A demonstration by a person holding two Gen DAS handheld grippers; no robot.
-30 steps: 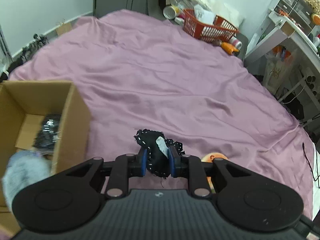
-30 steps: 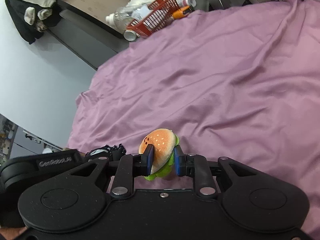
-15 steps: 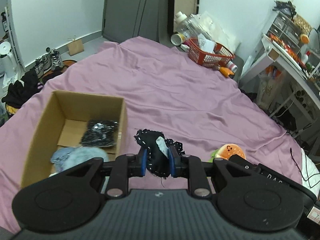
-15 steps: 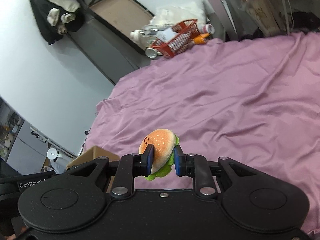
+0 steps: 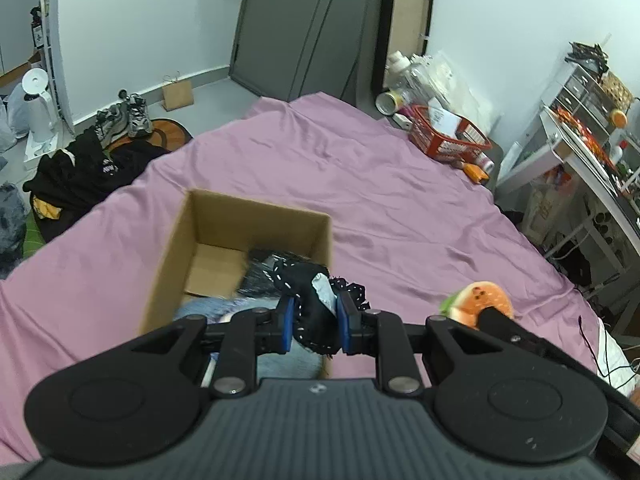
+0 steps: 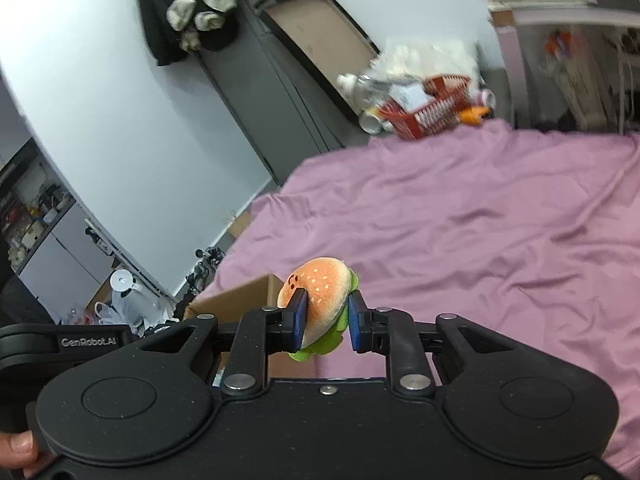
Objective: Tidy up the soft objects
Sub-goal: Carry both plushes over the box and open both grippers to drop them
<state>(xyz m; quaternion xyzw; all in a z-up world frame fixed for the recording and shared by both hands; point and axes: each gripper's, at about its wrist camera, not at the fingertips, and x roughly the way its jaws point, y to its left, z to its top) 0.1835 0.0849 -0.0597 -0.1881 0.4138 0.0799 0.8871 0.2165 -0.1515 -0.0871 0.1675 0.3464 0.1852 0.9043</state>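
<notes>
While both claws are loaded, the cardboard box (image 5: 244, 240) on the purple bed (image 5: 400, 208) is the reference: left claw (image 5: 315, 316) is pinched on a black lace-trimmed cloth (image 5: 310, 300) with a white tag, blue pads (image 5: 286, 322) pressing it from both sides, cloth bunched between the fingers and spilling a bit past the right pad. That claw hangs over the box's near right corner, cloth above the box opening edge. Inside the box: a dark bundle (image 5: 264, 272) against the right wall, and a blue-grey soft item (image 5: 240, 308) at the near end, partly hidden by the claw. Right claw (image 6: 323, 322) is clamped on a plush burger (image 6: 318, 300), bun top facing up-left, green lettuce hanging below the pads; it sits squarely between the fingers. In the left wrist view the burger (image 5: 478, 300) is to the right of the box, off its right wall, above the bed. In the right wrist view the box (image 6: 240, 300) lies just left of and behind the burger. Red basket (image 5: 448, 136) sits at the far bed edge, well apart from the box.
</notes>
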